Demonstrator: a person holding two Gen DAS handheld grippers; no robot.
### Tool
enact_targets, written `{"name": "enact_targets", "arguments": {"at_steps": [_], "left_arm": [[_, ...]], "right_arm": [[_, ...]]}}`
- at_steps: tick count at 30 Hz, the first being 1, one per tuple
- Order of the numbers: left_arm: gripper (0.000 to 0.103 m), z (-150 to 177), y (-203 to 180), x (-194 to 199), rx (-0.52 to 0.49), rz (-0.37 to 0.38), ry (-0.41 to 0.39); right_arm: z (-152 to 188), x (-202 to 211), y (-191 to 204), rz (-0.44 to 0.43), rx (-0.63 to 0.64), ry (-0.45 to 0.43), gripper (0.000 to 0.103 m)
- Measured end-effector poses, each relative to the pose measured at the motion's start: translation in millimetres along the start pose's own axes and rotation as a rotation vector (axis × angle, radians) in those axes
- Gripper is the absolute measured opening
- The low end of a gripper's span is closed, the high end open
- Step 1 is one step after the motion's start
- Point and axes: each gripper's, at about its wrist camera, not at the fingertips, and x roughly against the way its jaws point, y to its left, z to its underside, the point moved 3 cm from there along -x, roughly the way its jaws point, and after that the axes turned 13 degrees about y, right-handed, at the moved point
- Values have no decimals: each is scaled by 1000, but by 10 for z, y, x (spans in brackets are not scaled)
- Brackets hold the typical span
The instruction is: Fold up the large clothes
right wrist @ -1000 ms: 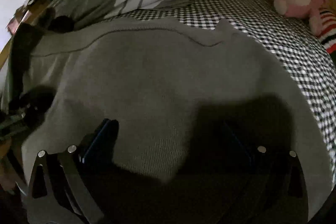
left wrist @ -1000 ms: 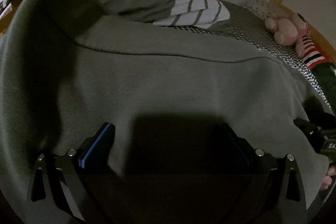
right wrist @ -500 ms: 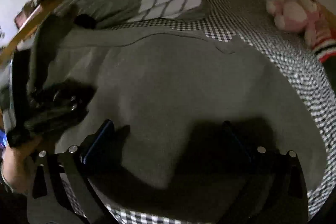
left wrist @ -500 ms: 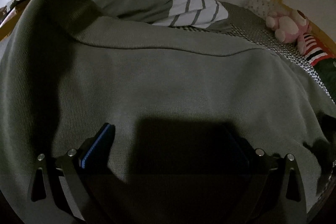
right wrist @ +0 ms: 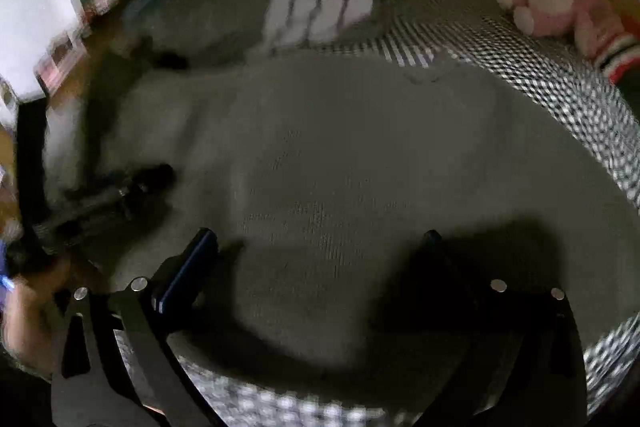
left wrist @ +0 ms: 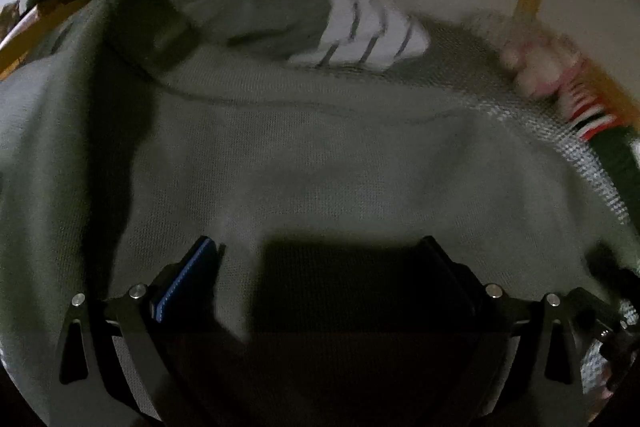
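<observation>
Both views blurred. Grey knit sweater (left wrist: 320, 155) lies spread flat on the checked bedspread (right wrist: 560, 99), filling the centre of both wrist views. Left gripper (left wrist: 320, 259): fingers wide apart, released, nothing between them, over the sweater's near part. Right gripper (right wrist: 316, 247): likewise spread and empty, above the sweater's near edge; bedspread shows below it at 6 o'clock. In the right wrist view the left gripper's body sits at 9 o'clock on the sweater. Striped pillow (right wrist: 320, 3) at 12 o'clock beyond the sweater; pink plush toy (right wrist: 548, 3) at 2 o'clock, well apart from it.
</observation>
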Motion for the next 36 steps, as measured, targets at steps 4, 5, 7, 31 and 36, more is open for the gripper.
{"name": "enact_targets", "arguments": {"at_steps": [4,5,7,31,36], "left_arm": [[98,201,-193,223,-60,-22,-21],[98,247,-216,226,-65,-19,-18],[98,380,-268,152,-78,-25,4],[99,526,-107,-80,-22,71,-27],[99,541,-114,-78,-22,66,-33]], "right_arm": [[191,453,-98,-36,-57,-100,99],[259,551,-175,-38,-88,-119,99],[331,635,-315,-59,-146,-138,100],[645,121,-1446,-370,-731,-162,100],[455,23,-1505,-494,-759,-151,100]]}}
